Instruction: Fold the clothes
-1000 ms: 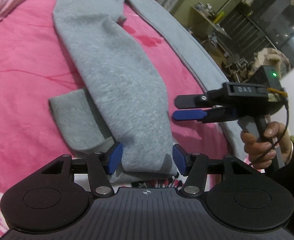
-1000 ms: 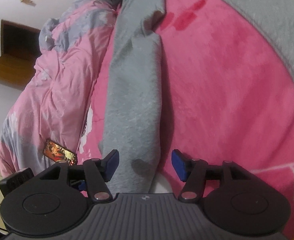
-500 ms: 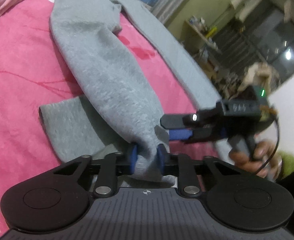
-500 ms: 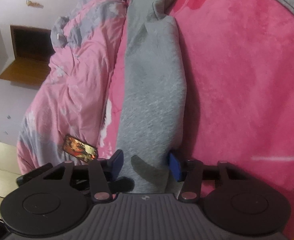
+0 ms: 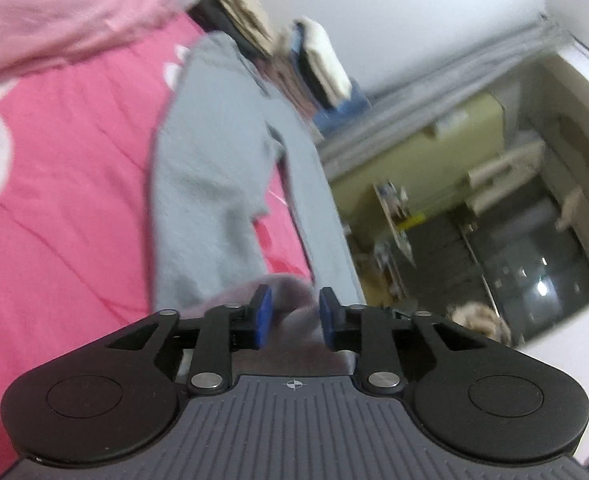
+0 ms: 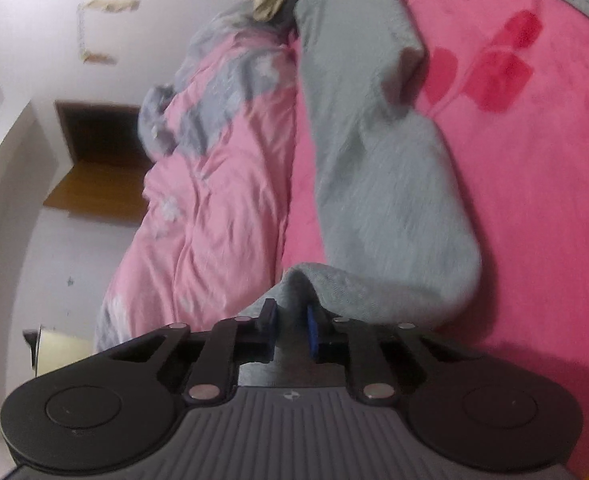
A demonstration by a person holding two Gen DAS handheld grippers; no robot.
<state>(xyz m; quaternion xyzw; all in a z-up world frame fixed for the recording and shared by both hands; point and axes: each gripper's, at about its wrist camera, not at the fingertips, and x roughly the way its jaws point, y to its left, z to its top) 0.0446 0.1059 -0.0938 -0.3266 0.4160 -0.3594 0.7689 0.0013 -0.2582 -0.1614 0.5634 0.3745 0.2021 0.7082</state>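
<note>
Stretching away lengthwise, grey trousers [image 6: 382,184], pink blanket [image 6: 534,200]

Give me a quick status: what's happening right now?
Right gripper closing on grey trousers. Left gripper opening, cloth between its fingers. Trousers lie on pink blanket. Nothing in the way.

Two close wrist views over shared grey trousers [image 5: 210,184]
</note>
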